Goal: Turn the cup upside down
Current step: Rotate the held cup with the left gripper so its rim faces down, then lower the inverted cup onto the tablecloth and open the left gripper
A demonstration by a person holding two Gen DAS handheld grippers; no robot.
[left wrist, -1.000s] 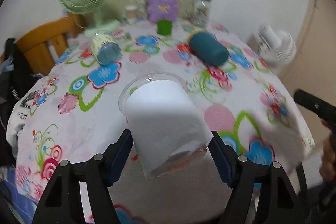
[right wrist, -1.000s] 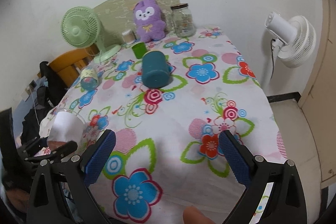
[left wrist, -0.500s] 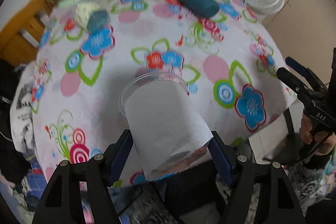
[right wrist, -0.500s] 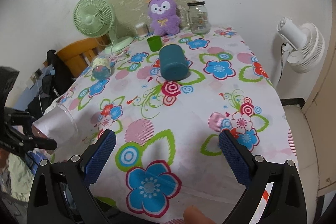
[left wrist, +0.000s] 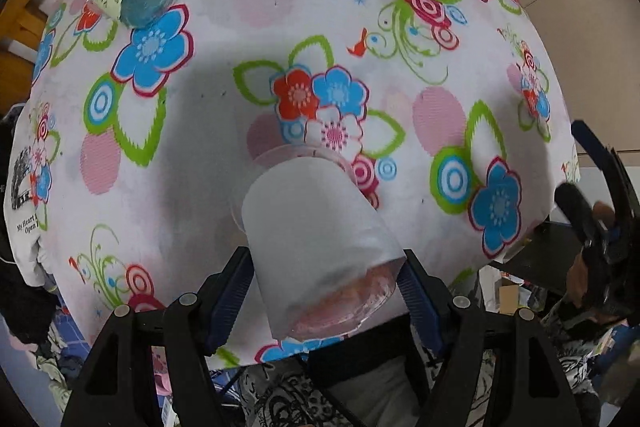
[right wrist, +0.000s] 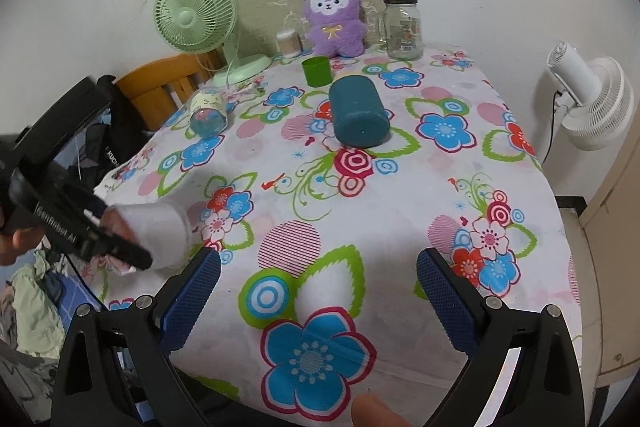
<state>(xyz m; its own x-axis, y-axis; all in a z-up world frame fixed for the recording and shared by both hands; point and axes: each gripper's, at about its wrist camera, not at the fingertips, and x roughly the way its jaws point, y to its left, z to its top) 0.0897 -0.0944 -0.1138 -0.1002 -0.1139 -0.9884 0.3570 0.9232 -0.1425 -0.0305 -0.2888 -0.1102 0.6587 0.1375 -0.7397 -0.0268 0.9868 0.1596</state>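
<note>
My left gripper (left wrist: 324, 279) is shut on a clear plastic cup with a white paper sleeve (left wrist: 316, 231). The cup is tipped forward, its rim pointing down at the floral tablecloth (left wrist: 200, 155) and its base toward the camera. In the right wrist view the same cup (right wrist: 160, 227) hangs over the table's near left edge, held by the left gripper (right wrist: 120, 247). My right gripper (right wrist: 318, 295) is open and empty above the table's front edge.
A teal cylinder (right wrist: 358, 113) lies on its side mid-table. A patterned cup with a blue base (right wrist: 208, 111) lies at the left. A green cup (right wrist: 317, 71), purple plush (right wrist: 334, 21), glass jar (right wrist: 402, 27) and green fan (right wrist: 196, 15) stand at the back. A white fan (right wrist: 592, 103) stands right of the table.
My left gripper has tilted further forward and down over the table, turning the cup's rim toward the cloth. The right gripper has stayed open and shifted only slightly.
</note>
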